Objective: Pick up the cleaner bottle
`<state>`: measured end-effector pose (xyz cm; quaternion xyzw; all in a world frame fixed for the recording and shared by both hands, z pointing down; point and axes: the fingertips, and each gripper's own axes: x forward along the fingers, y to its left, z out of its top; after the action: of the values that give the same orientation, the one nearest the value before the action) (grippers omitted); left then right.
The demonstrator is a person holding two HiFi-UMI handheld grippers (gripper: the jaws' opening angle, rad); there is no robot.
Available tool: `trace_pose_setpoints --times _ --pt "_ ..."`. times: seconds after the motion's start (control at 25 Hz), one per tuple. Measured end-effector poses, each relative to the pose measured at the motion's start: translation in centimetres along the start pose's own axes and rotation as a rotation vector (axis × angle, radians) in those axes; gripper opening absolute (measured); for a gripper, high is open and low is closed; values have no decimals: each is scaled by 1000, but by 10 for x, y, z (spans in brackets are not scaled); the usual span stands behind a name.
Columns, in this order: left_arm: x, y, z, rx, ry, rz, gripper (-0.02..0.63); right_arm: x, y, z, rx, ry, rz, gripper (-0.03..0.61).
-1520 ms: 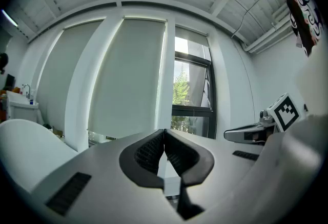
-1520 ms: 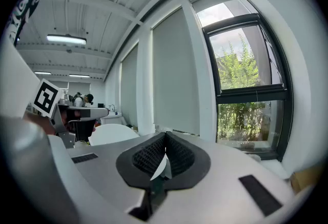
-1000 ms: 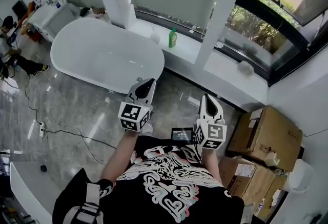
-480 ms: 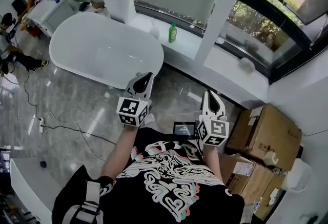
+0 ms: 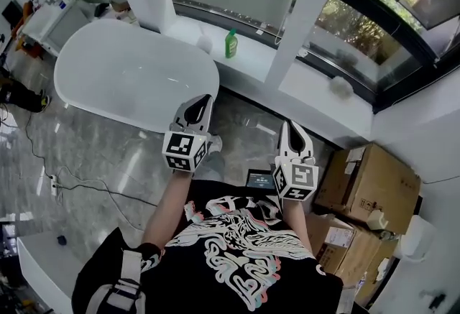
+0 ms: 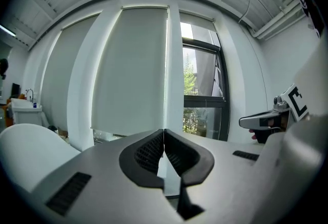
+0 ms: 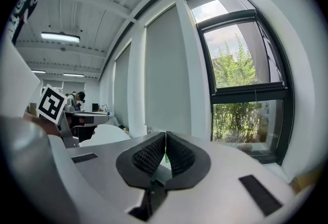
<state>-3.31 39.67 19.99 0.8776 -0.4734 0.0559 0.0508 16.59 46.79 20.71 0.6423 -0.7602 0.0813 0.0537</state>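
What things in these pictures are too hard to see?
- Head view: the cleaner bottle is too small to read its label.
- Left gripper view: that bottle does not show; the shut left hand-held gripper fills the lower picture.
- Head view: the small screen sits partly behind the right hand-held gripper; its display is too small.

No legible lettering anywhere, only square black-and-white markers on cubes of left gripper (image 5: 208, 98) and right gripper (image 5: 286, 124).
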Motion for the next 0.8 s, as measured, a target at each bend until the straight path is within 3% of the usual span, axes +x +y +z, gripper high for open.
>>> trace_pose_setpoints --times 0.6,0.8 --pt "187 175 37 10 -4 -9 17 249 1 47 -19 42 -29 28" --pt "243 217 34 65 27 -50 17 321 2 54 -35 67 -55 28"
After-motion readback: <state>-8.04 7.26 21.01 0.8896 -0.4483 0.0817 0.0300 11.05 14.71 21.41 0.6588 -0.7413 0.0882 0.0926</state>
